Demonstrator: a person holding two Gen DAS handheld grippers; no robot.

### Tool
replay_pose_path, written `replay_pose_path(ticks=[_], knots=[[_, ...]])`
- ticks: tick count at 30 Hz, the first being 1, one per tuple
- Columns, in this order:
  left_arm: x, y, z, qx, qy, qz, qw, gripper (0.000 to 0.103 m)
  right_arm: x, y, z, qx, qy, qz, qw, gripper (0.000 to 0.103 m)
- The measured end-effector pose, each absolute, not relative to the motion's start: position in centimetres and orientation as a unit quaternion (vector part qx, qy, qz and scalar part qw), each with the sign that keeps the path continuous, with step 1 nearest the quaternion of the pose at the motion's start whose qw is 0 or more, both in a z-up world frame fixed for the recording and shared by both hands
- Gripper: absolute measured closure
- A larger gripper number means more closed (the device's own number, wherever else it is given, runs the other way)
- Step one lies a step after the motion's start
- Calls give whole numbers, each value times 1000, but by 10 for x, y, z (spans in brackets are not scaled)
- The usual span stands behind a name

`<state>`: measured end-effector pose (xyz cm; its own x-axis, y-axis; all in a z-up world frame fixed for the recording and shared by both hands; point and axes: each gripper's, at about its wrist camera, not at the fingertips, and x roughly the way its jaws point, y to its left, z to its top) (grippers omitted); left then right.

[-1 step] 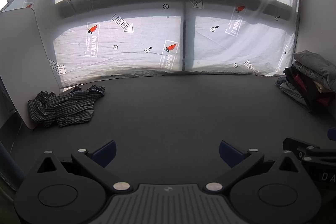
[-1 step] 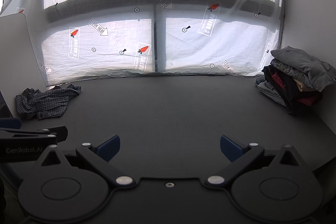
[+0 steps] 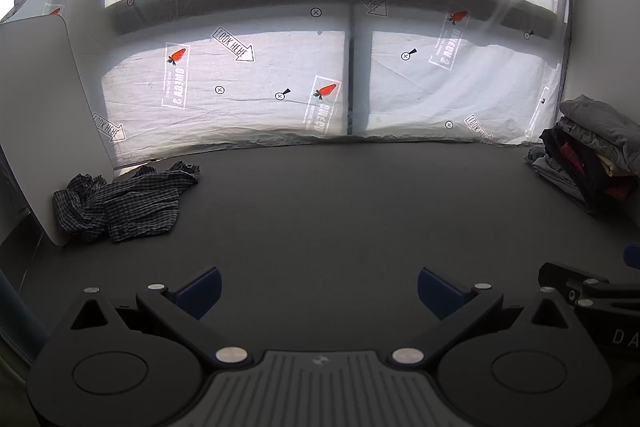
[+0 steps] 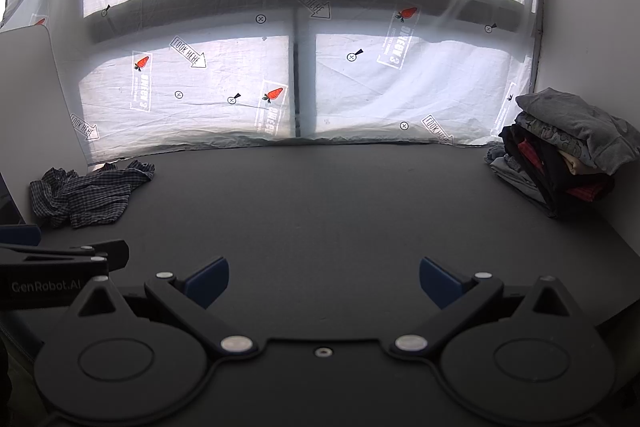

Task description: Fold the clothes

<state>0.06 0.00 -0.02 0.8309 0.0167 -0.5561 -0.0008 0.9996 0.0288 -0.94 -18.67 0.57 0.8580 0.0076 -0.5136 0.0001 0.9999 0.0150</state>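
On the dark tabletop (image 3: 340,211), far left of the folded clothes stack (image 4: 560,151), lies a crumpled checked shirt (image 3: 124,203); left hand-held gripper (image 3: 319,289) and right hand-held gripper (image 4: 324,279) both gape empty.

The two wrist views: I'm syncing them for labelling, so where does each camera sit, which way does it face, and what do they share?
Left wrist view: rides on the left claw, looking forward across the dark table toward the covered window; its open fingers show, and the right claw at the right edge.
Right wrist view: rides on the right claw, facing the same way; its open fingers show, and the left claw at the left edge.
Shared: checked shirt crumpled far left, folded pile far right.
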Motion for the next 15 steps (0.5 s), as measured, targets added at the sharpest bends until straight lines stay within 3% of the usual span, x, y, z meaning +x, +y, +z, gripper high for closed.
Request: replay_pose_path(ticks=[15], knots=[[4, 2, -2, 15, 289, 8, 957, 0, -7, -185, 4, 7, 263, -1, 965, 0]])
